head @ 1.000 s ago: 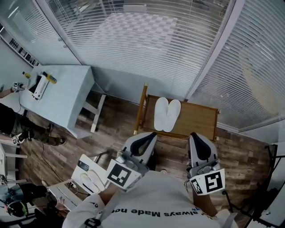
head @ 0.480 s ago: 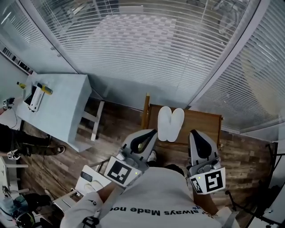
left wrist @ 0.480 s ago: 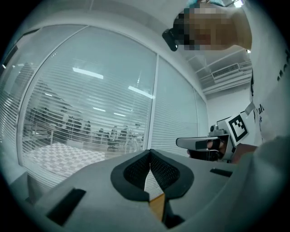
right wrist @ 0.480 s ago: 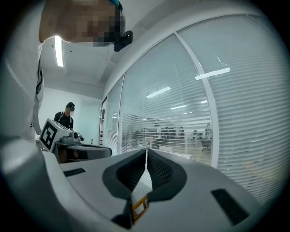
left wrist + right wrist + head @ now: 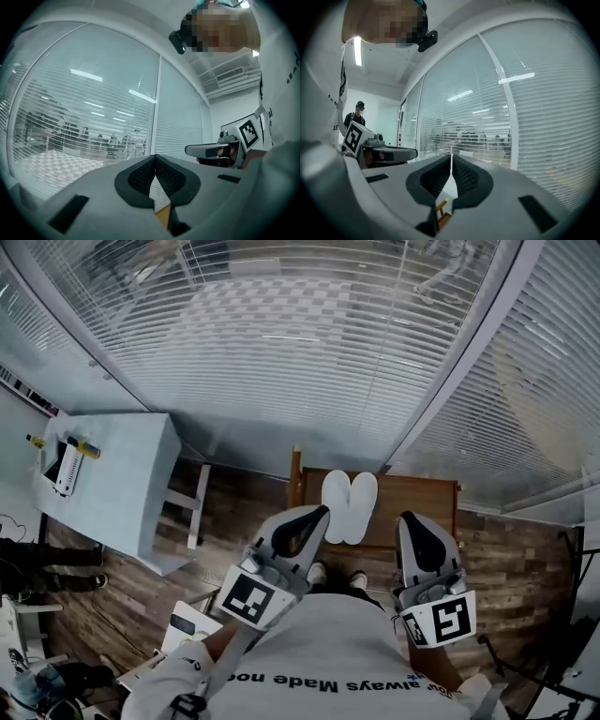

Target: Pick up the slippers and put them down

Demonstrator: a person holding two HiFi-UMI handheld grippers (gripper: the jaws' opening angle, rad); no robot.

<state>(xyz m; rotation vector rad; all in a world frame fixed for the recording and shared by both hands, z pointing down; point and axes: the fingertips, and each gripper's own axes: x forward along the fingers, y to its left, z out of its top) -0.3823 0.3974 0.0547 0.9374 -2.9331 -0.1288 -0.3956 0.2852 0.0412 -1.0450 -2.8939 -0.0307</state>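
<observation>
A pair of white slippers (image 5: 349, 507) lies side by side at the left end of a low wooden table (image 5: 422, 502) by the glass wall. Both grippers are held level at chest height, short of the table and pointing toward it. My left gripper (image 5: 319, 514) is shut with nothing in it, its tip near the slippers' near end in the head view. My right gripper (image 5: 408, 521) is also shut and empty, over the table's near edge. In the left gripper view the jaws (image 5: 155, 158) meet at the tips, and likewise in the right gripper view (image 5: 451, 157). Neither gripper view shows the slippers.
A glass wall with blinds (image 5: 309, 352) stands behind the wooden table. A pale blue table (image 5: 112, 493) with yellow-capped items is at the left. A white seat (image 5: 187, 629) sits at the lower left. A person in a cap (image 5: 357, 112) stands far off.
I have stepped toward the wooden table; both shut grippers came forward with me and now sit close to the slippers. The blue table has slid left in view.
</observation>
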